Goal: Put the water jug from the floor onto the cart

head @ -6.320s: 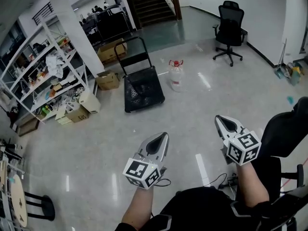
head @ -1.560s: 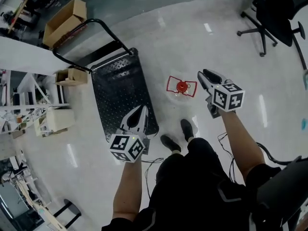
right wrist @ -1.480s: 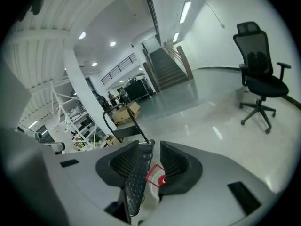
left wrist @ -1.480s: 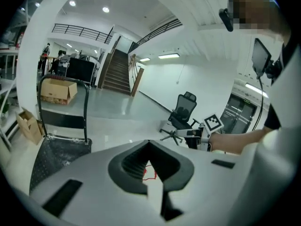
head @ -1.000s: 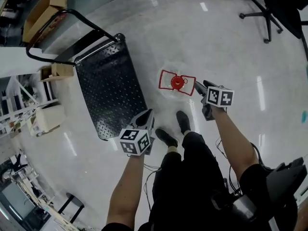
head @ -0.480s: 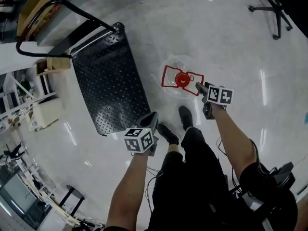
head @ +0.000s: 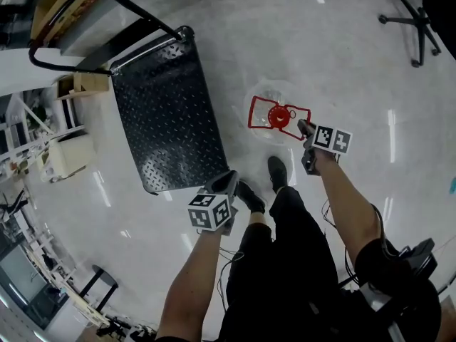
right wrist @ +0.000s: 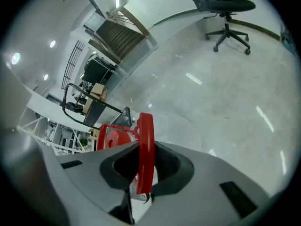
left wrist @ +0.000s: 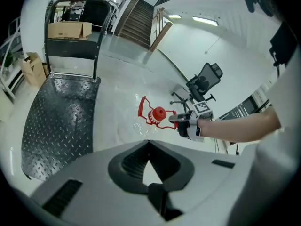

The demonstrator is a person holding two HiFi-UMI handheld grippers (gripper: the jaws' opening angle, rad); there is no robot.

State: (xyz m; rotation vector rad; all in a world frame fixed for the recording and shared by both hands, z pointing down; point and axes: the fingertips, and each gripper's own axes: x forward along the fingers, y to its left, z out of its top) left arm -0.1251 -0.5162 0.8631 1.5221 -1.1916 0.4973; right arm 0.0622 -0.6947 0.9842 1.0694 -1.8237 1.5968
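Jug (head: 265, 100): R gripper (head: 303, 127) clamped on thin red handle (right wrist: 145, 145); risk of slip/swing on lift. Cart (head: 167, 112) at 9 o'clock. L gripper (head: 226, 182) closed, empty.

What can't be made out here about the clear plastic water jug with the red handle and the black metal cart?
- Fill level of the clear plastic water jug: the head view looks straight down on it, so it cannot be told.
- The jug's body, right gripper view: hidden behind the right gripper, which is shut on the red handle.
- Wheels of the black metal cart: hidden under its deck in the head view.
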